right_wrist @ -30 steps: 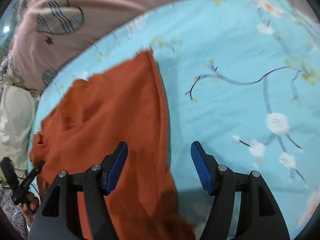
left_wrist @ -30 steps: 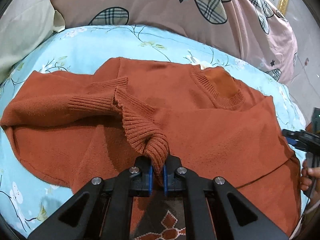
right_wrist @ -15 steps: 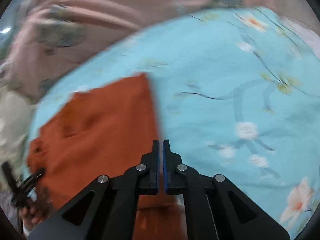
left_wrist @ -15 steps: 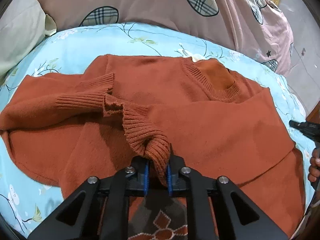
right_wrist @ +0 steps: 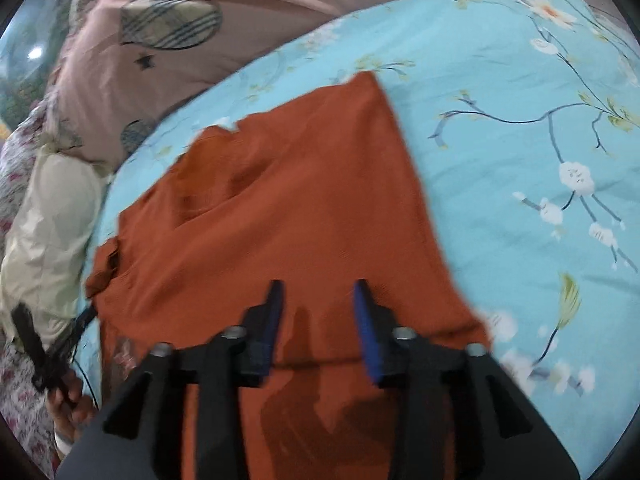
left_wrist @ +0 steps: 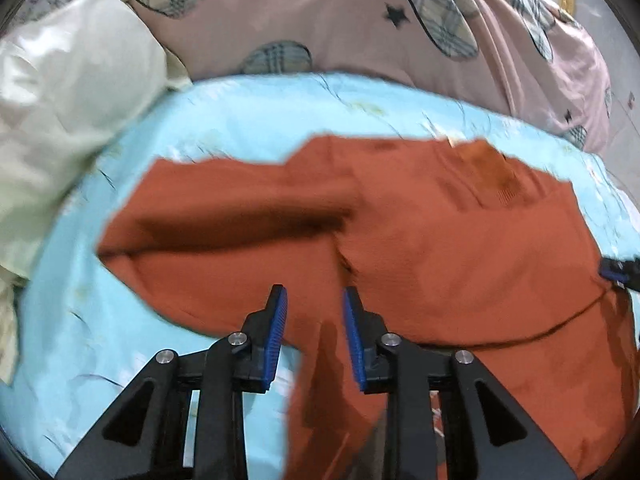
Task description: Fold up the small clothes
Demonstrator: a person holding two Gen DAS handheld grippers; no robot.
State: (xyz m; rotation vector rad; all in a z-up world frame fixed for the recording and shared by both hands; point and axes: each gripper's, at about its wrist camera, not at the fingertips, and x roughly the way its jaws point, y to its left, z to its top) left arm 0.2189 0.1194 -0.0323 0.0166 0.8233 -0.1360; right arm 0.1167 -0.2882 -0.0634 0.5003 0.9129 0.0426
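Observation:
A rust-orange knit sweater (left_wrist: 440,240) lies on the light-blue floral bedsheet (left_wrist: 240,120), its left sleeve folded across the body. My left gripper (left_wrist: 314,300) is open and empty just above the sweater's near edge. In the right wrist view the sweater (right_wrist: 300,208) spreads out ahead, and my right gripper (right_wrist: 318,292) is open and empty over its near part. The right gripper's tip also shows at the right edge of the left wrist view (left_wrist: 620,270). The left gripper shows at the left of the right wrist view (right_wrist: 40,344).
A pink quilt with plaid patches (left_wrist: 400,20) is bunched along the far side of the bed. A cream pillow (left_wrist: 60,100) lies at the left. The blue sheet (right_wrist: 540,160) lies bare to the right of the sweater.
My left gripper let go of the sleeve cuff and opened; the sleeve now lies flat across the body. My right gripper shut half a second ago and is open again over the sweater.

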